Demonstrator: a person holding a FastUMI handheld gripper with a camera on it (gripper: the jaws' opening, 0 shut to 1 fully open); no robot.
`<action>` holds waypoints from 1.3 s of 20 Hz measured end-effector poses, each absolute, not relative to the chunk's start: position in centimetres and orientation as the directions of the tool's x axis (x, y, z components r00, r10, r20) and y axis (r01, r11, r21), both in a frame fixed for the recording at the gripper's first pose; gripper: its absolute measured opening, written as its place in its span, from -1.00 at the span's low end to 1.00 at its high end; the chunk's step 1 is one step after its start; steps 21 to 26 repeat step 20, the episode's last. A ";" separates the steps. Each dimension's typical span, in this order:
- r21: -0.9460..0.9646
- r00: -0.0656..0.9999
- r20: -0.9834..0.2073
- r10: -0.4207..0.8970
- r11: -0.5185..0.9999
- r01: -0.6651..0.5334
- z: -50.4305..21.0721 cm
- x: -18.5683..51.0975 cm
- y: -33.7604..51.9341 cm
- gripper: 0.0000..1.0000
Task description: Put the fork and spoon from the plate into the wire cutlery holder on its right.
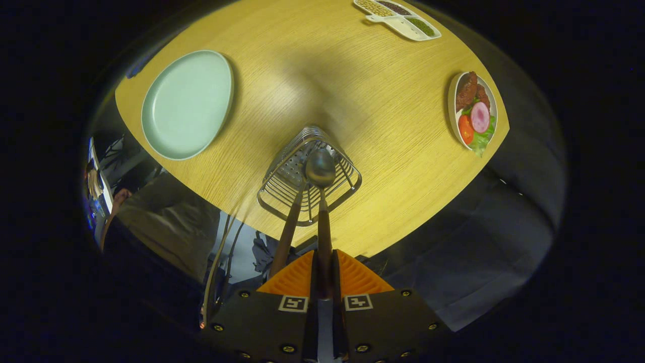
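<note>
Gripper view, looking down along the tongs point(323, 272) onto a round wooden tabletop point(322, 80). The tongs are closed almost fully, with both fingers pressing on the brown handle of the spoon point(321, 169), which runs straight ahead from between them; the spoon's metal bowl hangs over the open mouth of the wire cutlery holder point(308, 176), and whether it touches the wires cannot be told. The holder stands on the tabletop near its closer edge, just ahead of the fingers, its perforated base visible through the wire rings. A second brown handle, that of the fork point(288, 234), leans out of the holder beside the spoon's handle and slants toward the tongs; its head lies inside the holder and is too hidden to make out. The pale green plate point(187, 104) sits on the tabletop well to the left of the holder, apart from it, with nothing lying on it. Beyond the holder to the right, near the rim of the tabletop, is a small dish of salad point(473, 112) with tomato, a pink slice, greens and dark pieces. At the far edge rests a white divided tray point(398, 17) holding beans or grains in separate compartments. Dark cloth surrounds the tabletop.
</note>
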State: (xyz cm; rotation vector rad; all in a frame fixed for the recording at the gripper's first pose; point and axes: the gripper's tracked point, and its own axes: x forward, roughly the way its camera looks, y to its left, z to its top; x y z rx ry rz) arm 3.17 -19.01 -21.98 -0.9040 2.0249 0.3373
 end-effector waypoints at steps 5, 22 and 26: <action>-0.109 -0.337 -0.843 -0.420 0.746 -0.657 -21.7 3.7 -19.0 -0.73; -0.133 0.622 -0.782 0.045 0.962 -0.238 -6.9 4.9 -10.2 -0.57; -0.133 0.622 -0.782 0.045 0.962 -0.238 -6.9 4.9 -10.2 -0.57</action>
